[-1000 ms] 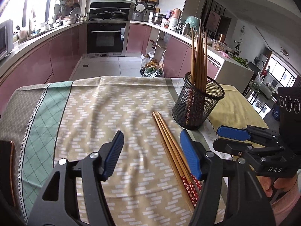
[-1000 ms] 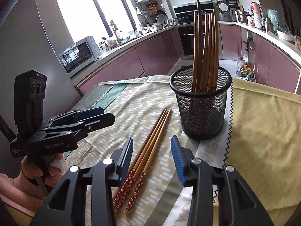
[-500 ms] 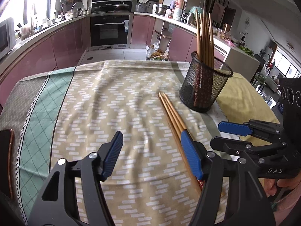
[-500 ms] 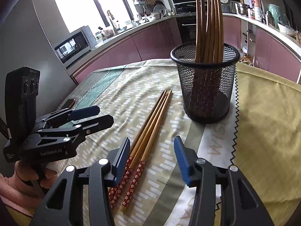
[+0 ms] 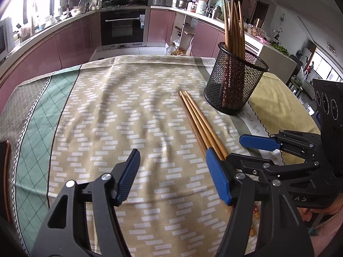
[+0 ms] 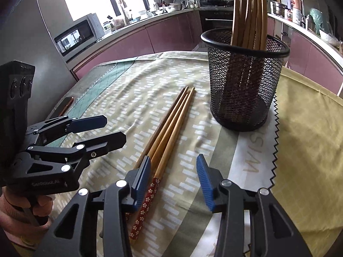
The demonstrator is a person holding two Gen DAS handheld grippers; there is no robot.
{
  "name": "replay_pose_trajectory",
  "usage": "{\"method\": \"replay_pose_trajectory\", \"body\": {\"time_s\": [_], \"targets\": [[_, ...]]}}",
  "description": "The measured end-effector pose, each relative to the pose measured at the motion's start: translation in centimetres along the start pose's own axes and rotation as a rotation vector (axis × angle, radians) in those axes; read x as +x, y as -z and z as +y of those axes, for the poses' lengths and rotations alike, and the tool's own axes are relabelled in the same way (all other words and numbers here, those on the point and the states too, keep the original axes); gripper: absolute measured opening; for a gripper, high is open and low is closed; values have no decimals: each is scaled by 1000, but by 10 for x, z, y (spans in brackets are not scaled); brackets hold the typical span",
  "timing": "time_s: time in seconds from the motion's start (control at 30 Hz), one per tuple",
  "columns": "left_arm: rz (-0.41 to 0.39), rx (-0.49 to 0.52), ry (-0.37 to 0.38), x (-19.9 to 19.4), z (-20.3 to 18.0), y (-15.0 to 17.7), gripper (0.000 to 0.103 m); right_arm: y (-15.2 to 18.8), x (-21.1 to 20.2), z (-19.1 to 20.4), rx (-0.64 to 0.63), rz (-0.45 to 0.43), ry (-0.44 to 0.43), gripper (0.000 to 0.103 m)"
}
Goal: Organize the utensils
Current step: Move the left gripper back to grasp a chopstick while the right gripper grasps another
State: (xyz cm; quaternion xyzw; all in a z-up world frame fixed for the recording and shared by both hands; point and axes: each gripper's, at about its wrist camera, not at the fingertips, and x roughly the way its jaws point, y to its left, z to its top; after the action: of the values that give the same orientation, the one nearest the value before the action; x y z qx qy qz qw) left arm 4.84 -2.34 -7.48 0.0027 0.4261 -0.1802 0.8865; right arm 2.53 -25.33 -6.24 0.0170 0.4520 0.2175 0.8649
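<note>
Three wooden chopsticks [image 5: 199,120] with red flowered ends lie side by side on the tablecloth; they also show in the right wrist view [image 6: 169,128]. A black mesh cup [image 5: 234,85] holds several upright chopsticks; it also shows in the right wrist view [image 6: 244,83]. My left gripper [image 5: 171,175] is open and empty, low over the cloth, its right finger over the chopsticks. My right gripper [image 6: 173,182] is open and empty, its jaws standing to either side of the chopsticks' red ends. Each gripper shows in the other's view, the right one [image 5: 253,147] and the left one [image 6: 103,130].
A patterned tablecloth [image 5: 111,115] covers the table, with a yellow cloth [image 6: 304,132] at the right. A dark phone-like object [image 6: 64,106] lies at the table's left edge. Kitchen counters and an oven [image 5: 123,26] stand beyond the table.
Both grippers have dropped lower and moved forward toward the lying chopsticks. The right gripper's jaws now stand around the red ends. Both stay open.
</note>
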Motion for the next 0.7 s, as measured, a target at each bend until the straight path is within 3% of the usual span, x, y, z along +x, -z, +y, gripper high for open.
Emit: {"method": "replay_pose_trajectory", "body": {"time_s": [0.07,0.43,0.7], "targets": [[7,1,4,2,-1,0,63,0,2,1,-7,8,11,37],[55,9,39,17,-7,2,62,-2,-3,-7,-11,19,64,34],[70,45,34,26,-17,-2,61,-1,-4,-14,9,19,46,34]]}}
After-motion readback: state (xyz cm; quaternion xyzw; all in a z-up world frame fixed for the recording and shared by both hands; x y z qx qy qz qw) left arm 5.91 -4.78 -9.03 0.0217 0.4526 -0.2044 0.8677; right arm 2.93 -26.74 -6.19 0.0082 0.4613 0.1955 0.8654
